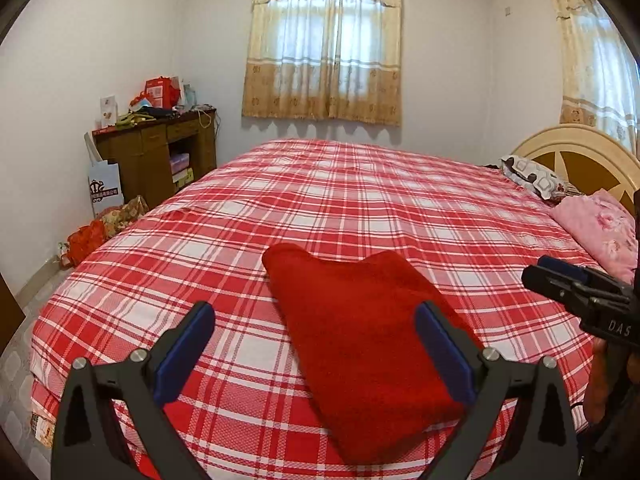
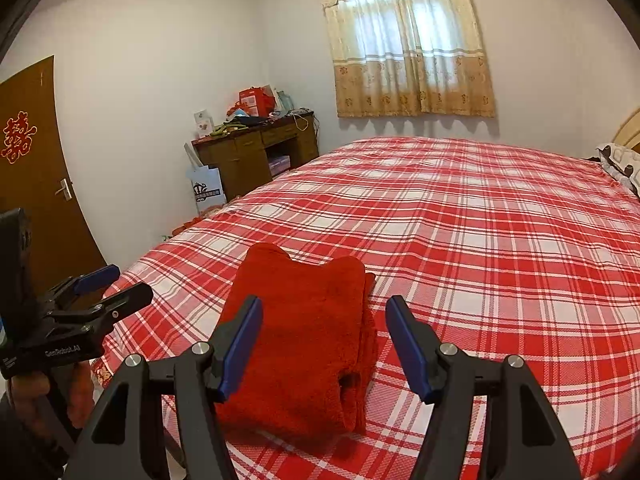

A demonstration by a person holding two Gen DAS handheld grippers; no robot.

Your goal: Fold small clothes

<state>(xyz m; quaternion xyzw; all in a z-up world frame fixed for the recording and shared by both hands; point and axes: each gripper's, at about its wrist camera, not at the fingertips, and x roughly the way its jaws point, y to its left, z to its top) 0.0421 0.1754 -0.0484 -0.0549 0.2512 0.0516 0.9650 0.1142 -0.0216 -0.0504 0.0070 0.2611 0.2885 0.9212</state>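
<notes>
A red fuzzy garment (image 1: 360,344) lies folded in layers on the red-and-white plaid bed (image 1: 360,200), near its front edge. It also shows in the right wrist view (image 2: 304,340). My left gripper (image 1: 314,336) is open and empty, held above the garment's near left part. My right gripper (image 2: 324,332) is open and empty, held above the garment's near end. The right gripper shows at the right edge of the left wrist view (image 1: 560,280). The left gripper shows at the left of the right wrist view (image 2: 116,284).
A pink floral quilt (image 1: 600,232) and a patterned pillow (image 1: 536,178) lie by the headboard (image 1: 580,156) at right. A cluttered brown desk (image 1: 160,152) stands in the far left corner with bags on the floor (image 1: 104,188). A brown door (image 2: 36,168) is at left.
</notes>
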